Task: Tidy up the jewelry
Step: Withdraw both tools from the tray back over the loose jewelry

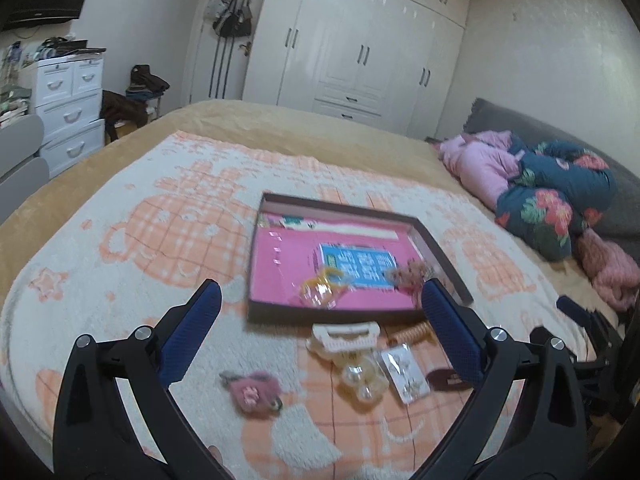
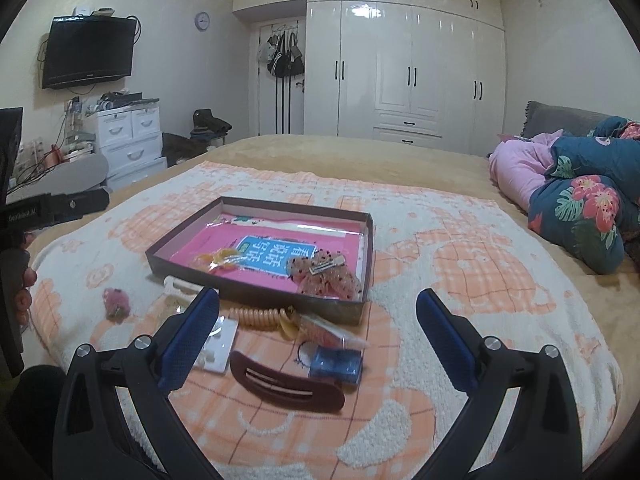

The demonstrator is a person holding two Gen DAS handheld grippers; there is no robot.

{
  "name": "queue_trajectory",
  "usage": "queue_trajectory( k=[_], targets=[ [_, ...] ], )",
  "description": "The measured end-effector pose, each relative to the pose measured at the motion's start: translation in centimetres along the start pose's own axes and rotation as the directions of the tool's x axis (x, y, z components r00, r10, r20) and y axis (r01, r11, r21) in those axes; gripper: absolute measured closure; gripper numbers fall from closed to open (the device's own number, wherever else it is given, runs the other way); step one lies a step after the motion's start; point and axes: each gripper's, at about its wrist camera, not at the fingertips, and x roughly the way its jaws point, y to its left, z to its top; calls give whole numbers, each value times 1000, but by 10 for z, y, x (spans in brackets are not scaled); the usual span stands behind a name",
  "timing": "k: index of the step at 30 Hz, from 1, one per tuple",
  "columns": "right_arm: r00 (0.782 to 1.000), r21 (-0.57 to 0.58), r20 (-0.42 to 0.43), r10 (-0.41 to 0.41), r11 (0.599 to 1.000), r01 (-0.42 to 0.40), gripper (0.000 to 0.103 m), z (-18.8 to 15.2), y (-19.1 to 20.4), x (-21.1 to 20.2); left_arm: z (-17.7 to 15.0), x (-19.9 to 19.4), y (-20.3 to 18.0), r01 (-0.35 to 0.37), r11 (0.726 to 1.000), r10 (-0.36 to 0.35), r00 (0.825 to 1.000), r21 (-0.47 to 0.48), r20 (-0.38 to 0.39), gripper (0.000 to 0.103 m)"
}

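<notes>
Lying at six o'clock of the tray [image 2: 362,224]: brown hair clip [image 2: 286,383], between spread fingers of right gripper [image 2: 318,312]; left gripper [image 1: 322,306] likewise apart, empty

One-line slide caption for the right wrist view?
Open right tongs hover over a dark hair clip before the shallow box.

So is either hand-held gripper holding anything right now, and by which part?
Nothing is held. The left hand-held gripper and right hand-held gripper are both open, hovering over the hair accessories beside the box.
</notes>
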Motion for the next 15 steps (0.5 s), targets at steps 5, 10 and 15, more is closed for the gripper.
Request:
queue_trajectory(
  k=[5, 10, 15],
  targets=[
    [1000, -4, -10, 4, 1000, -5, 7, -8, 0, -4, -17, 4, -13, 15, 999, -12, 999, 44, -46, 11],
    [1000, -10, -26, 10, 1000, -10, 7, -17, -2, -7, -34, 10, -26, 48, 997, -41, 994, 64, -104, 11],
    [999, -11, -45, 14, 1000, -14, 7, -25, -6, -7, -45, 18, -36, 66, 994, -53, 988, 88, -145, 11]
  ],
)
